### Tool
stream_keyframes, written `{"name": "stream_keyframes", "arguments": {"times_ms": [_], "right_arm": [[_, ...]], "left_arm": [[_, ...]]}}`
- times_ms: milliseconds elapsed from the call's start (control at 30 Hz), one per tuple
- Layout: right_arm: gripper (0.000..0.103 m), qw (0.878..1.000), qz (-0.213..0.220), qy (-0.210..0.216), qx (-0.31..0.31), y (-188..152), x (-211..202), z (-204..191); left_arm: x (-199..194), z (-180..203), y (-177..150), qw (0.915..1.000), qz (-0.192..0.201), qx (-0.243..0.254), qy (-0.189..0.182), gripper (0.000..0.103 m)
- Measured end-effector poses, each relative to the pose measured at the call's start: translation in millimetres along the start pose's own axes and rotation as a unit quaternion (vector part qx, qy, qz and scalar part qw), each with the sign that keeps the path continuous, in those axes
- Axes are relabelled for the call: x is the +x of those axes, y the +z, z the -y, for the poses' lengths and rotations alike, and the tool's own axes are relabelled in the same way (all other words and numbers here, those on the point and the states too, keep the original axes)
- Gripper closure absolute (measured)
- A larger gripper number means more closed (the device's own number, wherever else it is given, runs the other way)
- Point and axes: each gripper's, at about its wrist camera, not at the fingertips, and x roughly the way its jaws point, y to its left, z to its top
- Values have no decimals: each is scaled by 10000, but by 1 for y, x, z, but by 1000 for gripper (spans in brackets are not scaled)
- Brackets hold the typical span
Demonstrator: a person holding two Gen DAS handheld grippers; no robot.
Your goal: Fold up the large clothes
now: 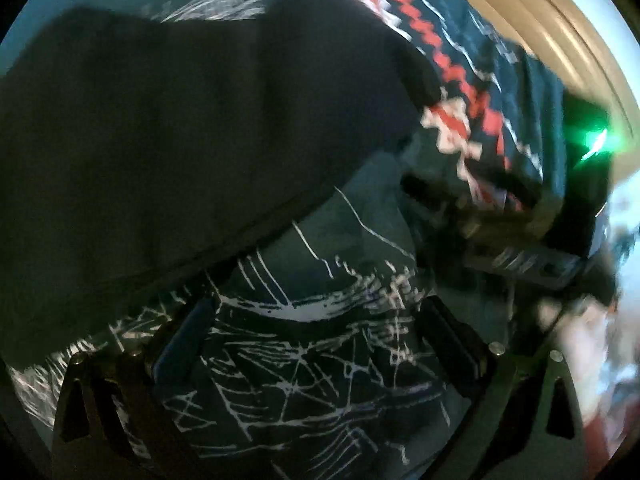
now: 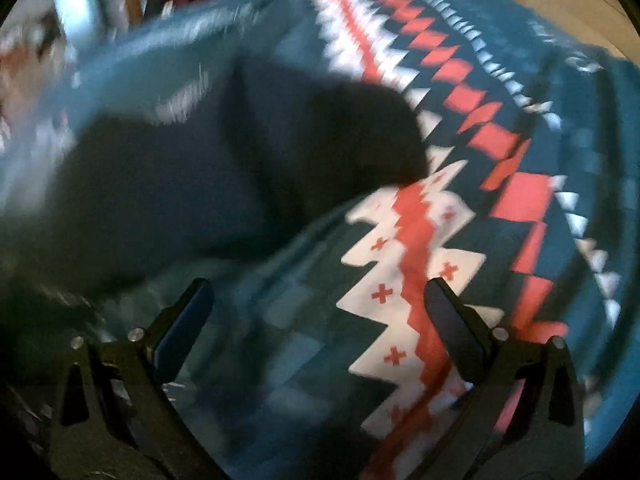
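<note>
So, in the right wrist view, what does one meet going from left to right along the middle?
Plain teal cloth → dark garment → white and red zigzag band → row of red diamonds → white triangle edging.

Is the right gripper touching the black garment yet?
Apart. The right wrist view shows the open right gripper over the teal patterned cloth, with a strip of that cloth showing between its fingertips and the black garment.

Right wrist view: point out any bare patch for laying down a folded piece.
Bare patterned blanket lies right of the black garment, ahead of the open right gripper. The left side is crowded: the garment covers it. The left gripper hovers over white-lined fabric.
</note>
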Motion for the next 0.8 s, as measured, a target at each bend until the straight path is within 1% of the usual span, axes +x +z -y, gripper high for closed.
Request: {"name": "stream_keyframes", "arguments": {"times_ms": [100, 167, 233, 267, 300, 367, 400, 433, 467, 500, 533, 567, 600, 633, 667, 700, 733, 767, 800], "right_arm": [[0, 9970, 689, 162, 301, 1, -56, -3], [0, 9925, 1122, 164, 460, -3, -97, -6], [0, 9849, 1612, 139, 618, -14, -140, -8], [0, 9783, 1943, 201, 688, -21, -168, -14], [0, 9723, 2225, 260, 670, -26, -190, -22], [0, 9491, 3106, 45, 522, -46, -261, -48], [0, 9393, 3399, -45, 469, -55, -280, -56], [0, 9229, 3829, -174, 374, -64, -308, -74], [0, 9023, 4290, -268, 329, -75, -335, -92], [0, 8864, 4604, -216, 431, -89, -352, -110], [0, 8754, 4801, -35, 563, -101, -356, -121], [0, 8658, 4947, 308, 679, -112, -358, -134], [0, 8683, 4864, 636, 735, -116, -352, -140], [0, 8848, 4418, 1282, 738, -117, -340, -154], [0, 8946, 4063, 1718, 712, -118, -327, -165], [0, 9029, 3723, 2045, 657, -120, -314, -177], [0, 9134, 3401, 2166, 559, -126, -301, -193], [0, 9207, 3147, 2265, 454, -134, -288, -210], [0, 9245, 2973, 2362, 339, -141, -279, -224]], "left_arm": [[-35, 7, -11, 9994, 173, 145, -248, 0], [-69, 5, -18, 9979, 471, 224, -396, 0], [-110, 9, -27, 9938, 928, 405, -465, 0], [-143, 13, -38, 9889, 1283, 586, -468, 0], [-162, 16, -41, 9850, 1509, 708, -449, 0], [-231, 29, -63, 9652, 2326, 1179, -218, 0], [-264, 34, -72, 9526, 2714, 1364, -148, 0], [-294, 38, -80, 9390, 3086, 1516, -94, 0], [-336, 46, -96, 9136, 3674, 1742, 67, 0], [-370, 52, -115, 8859, 4214, 1924, 228, 0], [-407, 58, -138, 8453, 4895, 2106, 398, 0], [-426, 58, -157, 8163, 5325, 2191, 456, 0], [-441, 55, -175, 7871, 5728, 2251, 404, 0], [-452, 47, -191, 7651, 6000, 2326, 230, 0], [-461, 38, -201, 7630, 6025, 2339, 24, 0], [-466, 28, -203, 7862, 5786, 2172, -52, 0], [-469, 17, -204, 8065, 5561, 2005, -41, 0], [-475, 6, -208, 8141, 5503, 1856, -19, 0], [-481, -10, -214, 8173, 5519, 1658, 8, 0]]}}
